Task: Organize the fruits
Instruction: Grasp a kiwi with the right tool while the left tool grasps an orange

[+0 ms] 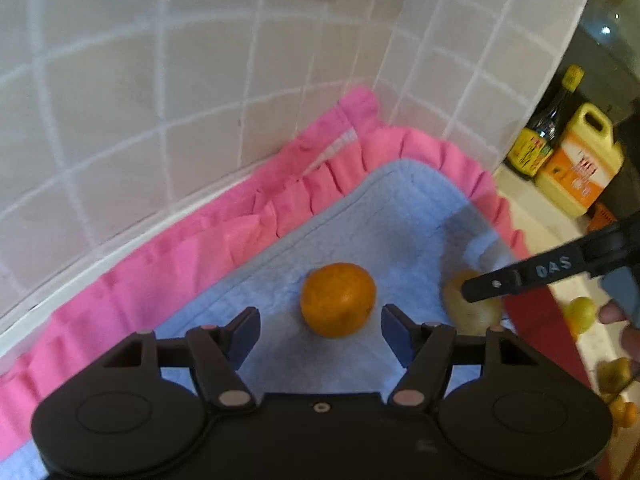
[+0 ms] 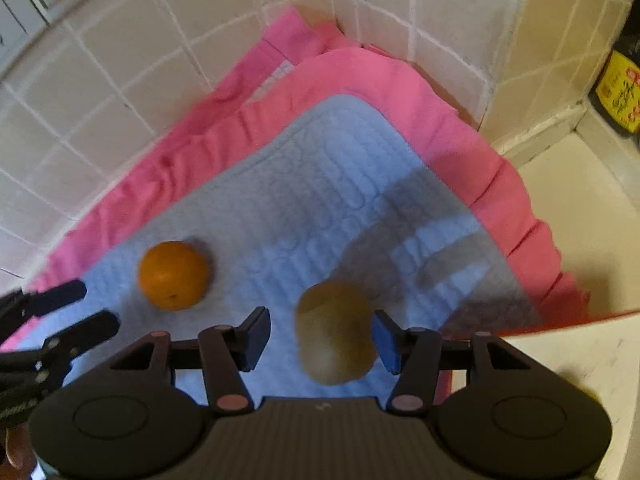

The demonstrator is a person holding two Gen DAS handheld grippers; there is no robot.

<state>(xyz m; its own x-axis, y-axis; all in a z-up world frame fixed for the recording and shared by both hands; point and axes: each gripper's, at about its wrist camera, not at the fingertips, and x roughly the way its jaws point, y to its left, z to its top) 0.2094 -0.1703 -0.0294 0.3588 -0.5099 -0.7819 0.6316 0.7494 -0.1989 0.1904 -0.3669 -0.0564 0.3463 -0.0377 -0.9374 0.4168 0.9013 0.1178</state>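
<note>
An orange (image 1: pixel 337 299) lies on a light blue quilted mat (image 1: pixel 384 216) with a pink frill. My left gripper (image 1: pixel 320 338) is open just above and behind it, empty. A brown-green kiwi (image 2: pixel 334 332) lies on the same mat (image 2: pixel 320 184), between the open fingers of my right gripper (image 2: pixel 320 338), close to the right pad, not clamped. The orange (image 2: pixel 174 274) shows to the left in the right wrist view. In the left wrist view the kiwi (image 1: pixel 476 312) is partly hidden by a right gripper finger (image 1: pixel 520 280).
Tiled walls (image 1: pixel 160 100) form a corner behind the mat. A dark sauce bottle (image 1: pixel 548 128) and a yellow jug (image 1: pixel 580 160) stand on the counter at right. More yellow and orange fruits (image 1: pixel 580 314) lie at the right edge. The left gripper's fingers (image 2: pixel 60 320) show at lower left.
</note>
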